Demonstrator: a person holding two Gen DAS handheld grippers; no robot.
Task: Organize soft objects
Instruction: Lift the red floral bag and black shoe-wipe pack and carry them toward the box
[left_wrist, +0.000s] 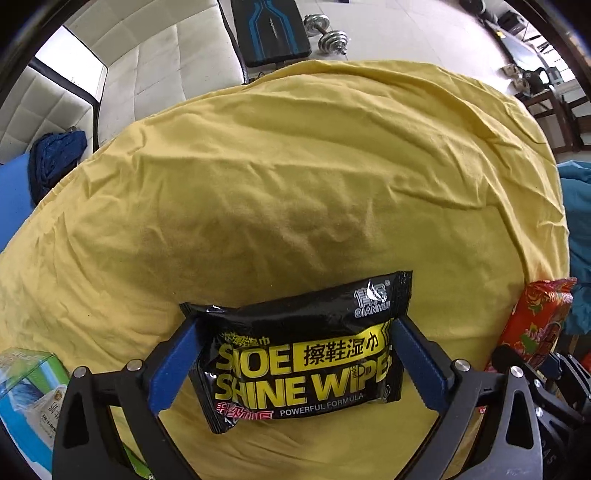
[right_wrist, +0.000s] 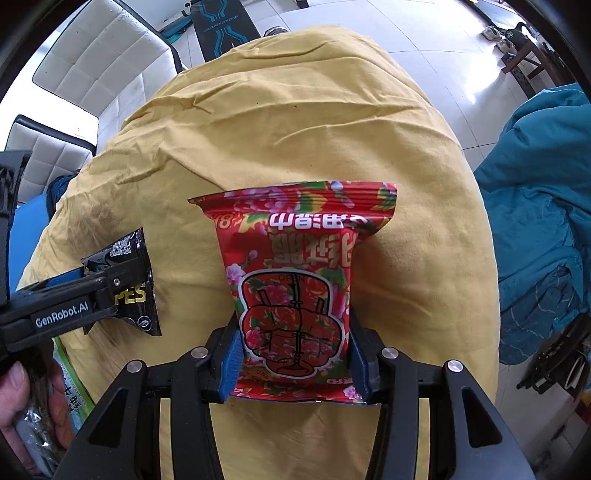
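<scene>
The left gripper (left_wrist: 295, 363) pinches a black glossy plastic pack of shoe shine wipes (left_wrist: 299, 350) with yellow lettering, its blue-padded fingers (left_wrist: 171, 365) pressed against the pack's two short sides. The pack is held over a wrinkled yellow cloth (left_wrist: 295, 184) that drapes a rounded surface; whether the pack's underside touches the cloth cannot be told. From the right wrist view the same gripper (right_wrist: 110, 288) shows side-on at the left, clamped on the black pack (right_wrist: 136, 280).

The right gripper (right_wrist: 293, 365) is closed on a red floral-printed plastic pack of wet wipes (right_wrist: 295, 288), its blue pads (right_wrist: 231, 365) squeezing the lower part of the pack from both sides so that the pack narrows between them and flares at its far, crimped end. This pack also sits over the yellow cloth (right_wrist: 295, 110), to the right of the black one and apart from it. In the left wrist view the red pack (left_wrist: 532, 325) appears at the right edge.

At the lower left of the left wrist view, a blue and green carton (left_wrist: 26, 398) lies just beside the cloth. A dark blue folded fabric (left_wrist: 55, 162) rests farther off at the left. A teal quilted fabric (right_wrist: 539, 229) hangs to the right. Beyond the cloth, a white tufted sofa (left_wrist: 140, 70), a black workout bench (left_wrist: 269, 33) with blue lines and a chrome dumbbell (left_wrist: 325, 33) stand on the pale tiled floor (right_wrist: 424, 48).
</scene>
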